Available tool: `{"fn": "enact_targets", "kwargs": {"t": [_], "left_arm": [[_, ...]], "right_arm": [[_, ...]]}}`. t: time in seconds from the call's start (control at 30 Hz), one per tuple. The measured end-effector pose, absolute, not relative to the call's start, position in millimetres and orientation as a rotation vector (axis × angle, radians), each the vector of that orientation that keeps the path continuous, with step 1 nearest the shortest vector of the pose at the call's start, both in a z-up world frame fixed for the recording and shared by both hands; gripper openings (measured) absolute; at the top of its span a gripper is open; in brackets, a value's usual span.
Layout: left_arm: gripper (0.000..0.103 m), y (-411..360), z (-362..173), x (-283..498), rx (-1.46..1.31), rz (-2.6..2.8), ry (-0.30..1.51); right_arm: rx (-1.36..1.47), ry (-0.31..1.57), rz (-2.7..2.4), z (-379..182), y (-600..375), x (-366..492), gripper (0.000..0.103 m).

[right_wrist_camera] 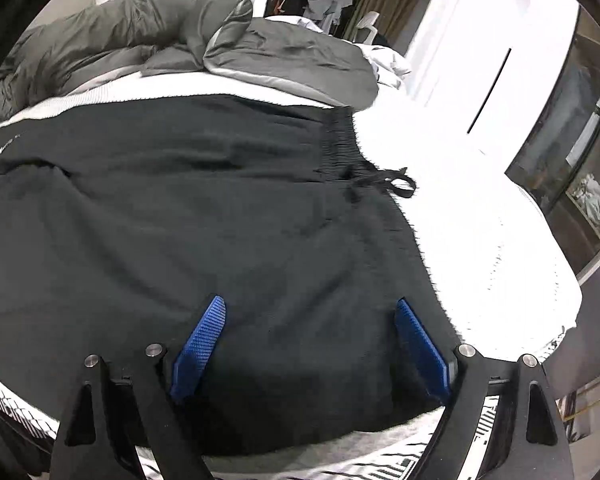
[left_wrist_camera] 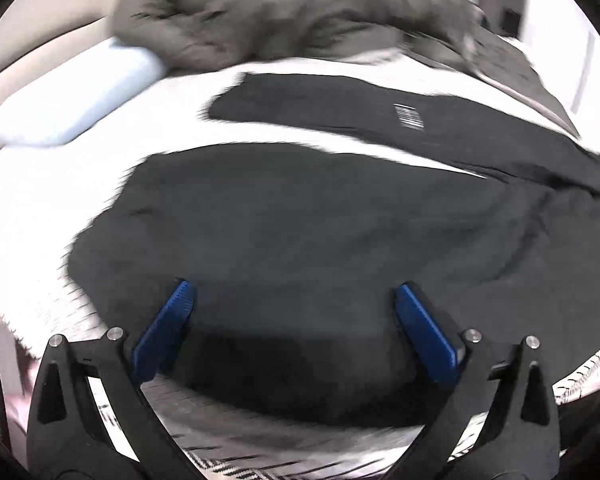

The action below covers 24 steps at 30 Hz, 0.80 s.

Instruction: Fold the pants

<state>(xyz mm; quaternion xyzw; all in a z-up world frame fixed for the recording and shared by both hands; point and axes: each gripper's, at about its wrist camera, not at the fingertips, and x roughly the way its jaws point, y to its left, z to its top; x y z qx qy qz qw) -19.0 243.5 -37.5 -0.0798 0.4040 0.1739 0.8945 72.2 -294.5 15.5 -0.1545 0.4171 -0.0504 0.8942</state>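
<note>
Left gripper (left_wrist_camera: 294, 296) pitched steeply down over the near leg of the black pants (left_wrist_camera: 300, 232), blue pads (left_wrist_camera: 172, 320) spread wide, nothing between them but flat cloth below, no grip. Right gripper (right_wrist_camera: 310, 312) tilted down likewise over the hip area of the pants (right_wrist_camera: 180, 220), pads apart, empty too. Pants spread flat on the white bed (right_wrist_camera: 480, 220), legs parted in a narrow V with a strip of sheet between, far leg carrying a small white logo (left_wrist_camera: 410, 117). Elastic waistband (right_wrist_camera: 338, 148) toward the right, drawstring (right_wrist_camera: 396, 182) trailing onto bare sheet. Wide open sheet beyond the waistband and past the leg hems. Crumpled grey duvet (right_wrist_camera: 160, 32) bunched along the far edge, pale blue pillow (left_wrist_camera: 72, 96) at the far left. Near hem of the pants close to the patterned mattress edge (left_wrist_camera: 228, 456).
</note>
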Motion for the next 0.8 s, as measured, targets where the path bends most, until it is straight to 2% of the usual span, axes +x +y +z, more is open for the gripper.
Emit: {"fn": "enact_targets", "kwargs": {"t": [0.13,0.3,0.37,0.47,0.6,0.67,0.8], "left_arm": [[0.093,270,-28,-56,-0.248,0.377,0.797],[0.089,311,-22,-98,-0.521,0.346,0.708],[0.077,323,-26,-111,-0.66,0.303,0.683],[0.066,335,-37,-117,-0.77,0.251,0.665],[0.057,349,-55,-100,-0.827,0.253,0.682],[0.041,354,-56,-96,-0.837,0.29,0.677],[0.038,346,-42,-94,-0.756,0.35,0.678]], "right_arm": [[-0.367,0.854,-0.146,22,-308,63,0.088],[-0.153,0.85,-0.069,44,-333,52,0.088],[-0.064,0.84,-0.03,51,-339,43,0.088],[-0.031,0.83,-0.02,57,-340,31,0.088],[-0.031,0.826,-0.02,57,-337,23,0.088],[-0.02,0.832,-0.016,54,-339,28,0.088],[0.011,0.846,-0.028,44,-344,33,0.088]]}}
